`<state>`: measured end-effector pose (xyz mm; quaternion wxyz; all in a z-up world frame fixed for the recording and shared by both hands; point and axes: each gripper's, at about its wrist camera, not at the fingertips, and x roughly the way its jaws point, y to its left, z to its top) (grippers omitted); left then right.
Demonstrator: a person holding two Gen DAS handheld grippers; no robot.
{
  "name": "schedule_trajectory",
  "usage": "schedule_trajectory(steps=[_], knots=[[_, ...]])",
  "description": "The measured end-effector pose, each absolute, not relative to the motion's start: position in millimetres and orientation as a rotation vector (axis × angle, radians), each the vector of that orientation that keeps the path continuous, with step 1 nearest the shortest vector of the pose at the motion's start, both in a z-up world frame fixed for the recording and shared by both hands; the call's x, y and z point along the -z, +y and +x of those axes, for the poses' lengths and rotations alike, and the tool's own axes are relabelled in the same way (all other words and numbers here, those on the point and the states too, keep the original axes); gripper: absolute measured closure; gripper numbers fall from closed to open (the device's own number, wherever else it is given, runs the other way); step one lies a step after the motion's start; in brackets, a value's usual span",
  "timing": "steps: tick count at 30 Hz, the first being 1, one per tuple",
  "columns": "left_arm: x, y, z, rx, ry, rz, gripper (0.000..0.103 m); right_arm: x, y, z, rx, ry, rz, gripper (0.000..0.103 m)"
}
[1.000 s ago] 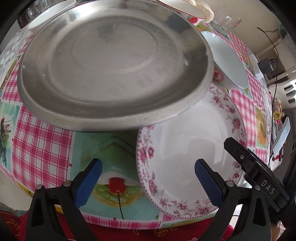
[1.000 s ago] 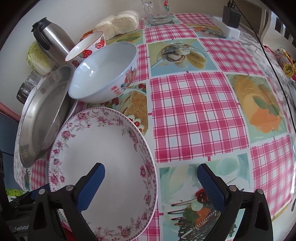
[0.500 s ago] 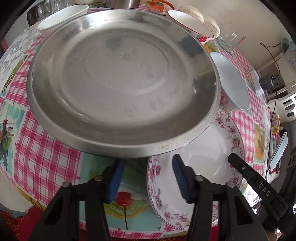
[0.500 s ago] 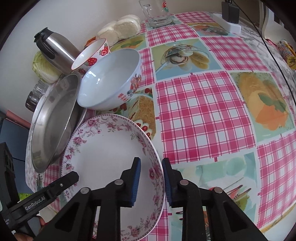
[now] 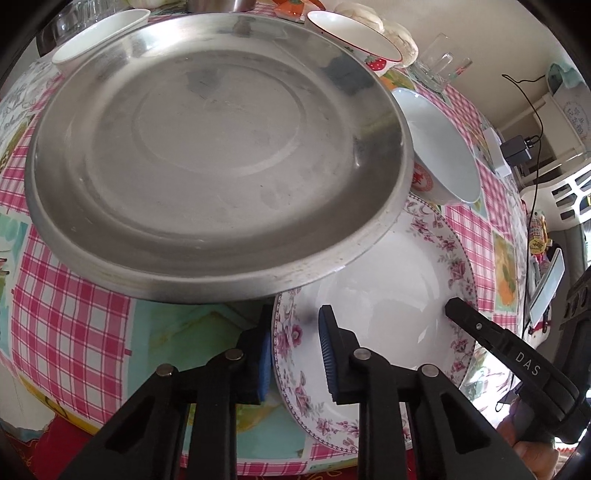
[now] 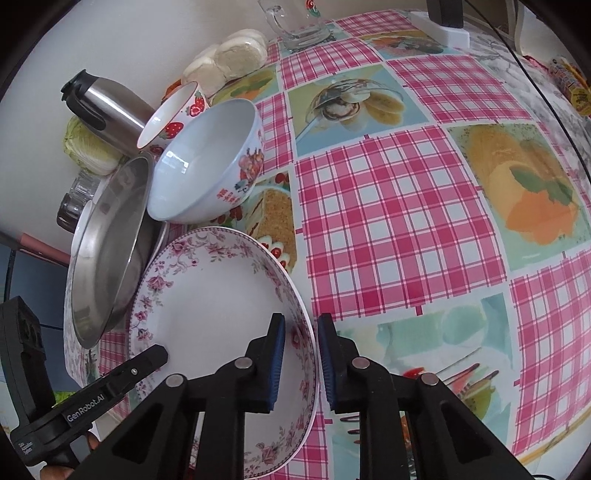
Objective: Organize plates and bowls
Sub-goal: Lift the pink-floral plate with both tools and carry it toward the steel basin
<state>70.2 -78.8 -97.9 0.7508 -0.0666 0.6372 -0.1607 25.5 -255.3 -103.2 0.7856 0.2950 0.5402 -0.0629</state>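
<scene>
1. My left gripper [image 5: 295, 350] straddles the left rim of the floral plate [image 5: 388, 306]: one blue pad sits outside the rim, the other inside on the white well. The jaws are drawn in close on the rim; I judge this a pinch, though contact under the outer pad is hidden.
2. My right gripper [image 6: 300, 363] brackets the opposite rim of the same plate in the same way, pads narrowed to the rim's thickness.
3. The floral plate lies at the near edge of the checked tablecloth [image 6: 388, 221], its far rim tucked beneath the steel plate [image 5: 214, 147], which leans over it.
4. Progress, as I judge it: early. Nothing appears stacked; the steel plate, the large white bowl [image 6: 207, 162], the strawberry bowl [image 6: 173, 118] and a shallow white dish [image 5: 99, 33] all sit loose and crowded. Freeing and placing the floral plate comes first, the bowls after.
5. The left view alone shows the overlap of steel over floral plate and the shallow dish behind.
6. The right view alone shows the steel flask [image 6: 99, 99], the cabbage [image 6: 88, 147] and the open cloth to the right.
</scene>
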Motion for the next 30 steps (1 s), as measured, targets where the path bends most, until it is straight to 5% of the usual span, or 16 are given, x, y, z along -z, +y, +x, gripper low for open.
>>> schedule_trajectory(steps=[13, 30], knots=[[105, -74, 79, 0.479, 1.432, -0.162, 0.079, 111, -310, -17, 0.132, 1.099, 0.871, 0.085], [108, -54, 72, 0.482, 1.413, -0.267, 0.079, 107, -302, -21, 0.137, 1.083, 0.802, 0.09]])
